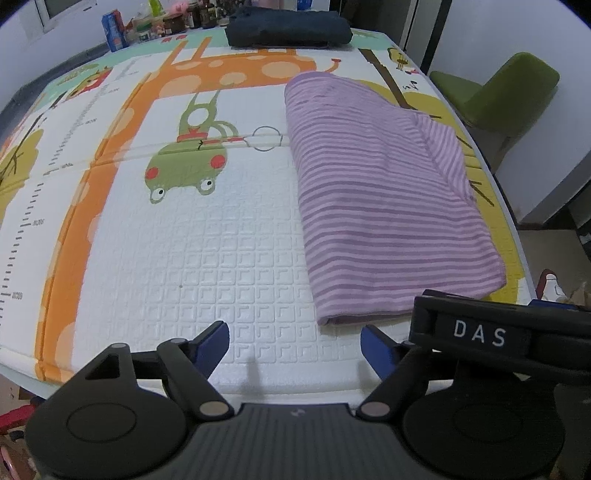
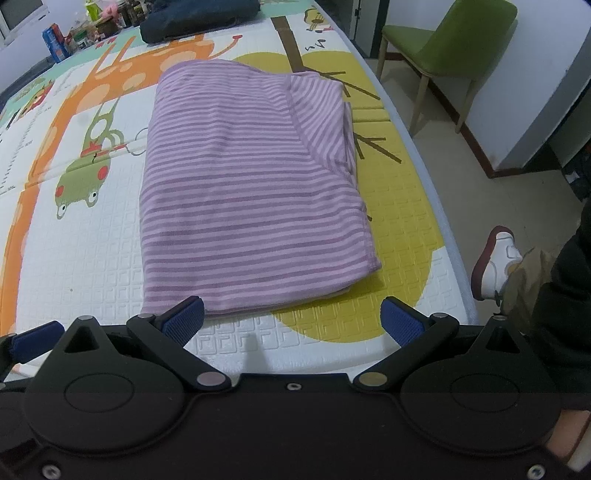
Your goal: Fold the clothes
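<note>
Purple-and-pink striped fleece garment (image 2: pixel 251 184) lies folded on the cartoon-print foam-mat tabletop (image 1: pixel 184 266), toward its right edge, probably mid-fold. Left tool (image 1: pixel 295 345) and right tool (image 2: pixel 291 319) both released, empty, just short of its near hem for regrasping.

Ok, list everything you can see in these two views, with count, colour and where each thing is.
striped garment: one, purple and pink, folded flat on the mat's right part
dark garment: one, navy, folded at the mat's far edge
play mat: one, white with orange giraffe and green frog prints, covering the table
chair: one, green, on the floor to the right
bottles and jars: several, mixed colours, far left corner; count unclear
shoe: one, white with dark red sole, by the near right edge
left gripper: black with blue pads, open, above bare mat
right gripper: black with blue pads, open, at the striped garment's near edge
</note>
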`<state>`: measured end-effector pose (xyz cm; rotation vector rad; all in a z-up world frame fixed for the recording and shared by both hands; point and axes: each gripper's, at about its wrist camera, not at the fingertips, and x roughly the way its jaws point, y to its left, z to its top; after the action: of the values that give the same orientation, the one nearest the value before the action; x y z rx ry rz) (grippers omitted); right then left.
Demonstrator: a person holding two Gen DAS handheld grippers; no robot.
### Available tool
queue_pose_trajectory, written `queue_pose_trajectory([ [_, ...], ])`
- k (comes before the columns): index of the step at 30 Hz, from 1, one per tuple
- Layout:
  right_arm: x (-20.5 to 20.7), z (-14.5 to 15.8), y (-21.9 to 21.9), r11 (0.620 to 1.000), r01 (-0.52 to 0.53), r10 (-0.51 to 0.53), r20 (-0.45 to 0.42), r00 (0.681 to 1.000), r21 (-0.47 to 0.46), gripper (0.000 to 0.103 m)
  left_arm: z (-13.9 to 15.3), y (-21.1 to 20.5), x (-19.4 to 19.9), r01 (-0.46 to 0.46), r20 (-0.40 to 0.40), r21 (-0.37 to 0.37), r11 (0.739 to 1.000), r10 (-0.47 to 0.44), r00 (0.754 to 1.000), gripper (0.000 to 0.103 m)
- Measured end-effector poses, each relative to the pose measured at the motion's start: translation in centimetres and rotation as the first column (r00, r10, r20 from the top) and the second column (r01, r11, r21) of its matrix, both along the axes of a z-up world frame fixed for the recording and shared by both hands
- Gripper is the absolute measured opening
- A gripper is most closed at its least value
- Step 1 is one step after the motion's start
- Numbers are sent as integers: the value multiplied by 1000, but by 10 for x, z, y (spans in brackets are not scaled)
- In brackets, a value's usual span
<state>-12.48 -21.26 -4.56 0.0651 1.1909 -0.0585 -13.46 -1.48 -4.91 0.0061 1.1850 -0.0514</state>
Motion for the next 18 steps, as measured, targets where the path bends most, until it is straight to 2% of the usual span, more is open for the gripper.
queue_pose_trajectory([
  [18,0,-1,-1,1000,-4,4,1,1000,6,102,-1,-2,0,4,-5,14,1000,-4,1000,81],
])
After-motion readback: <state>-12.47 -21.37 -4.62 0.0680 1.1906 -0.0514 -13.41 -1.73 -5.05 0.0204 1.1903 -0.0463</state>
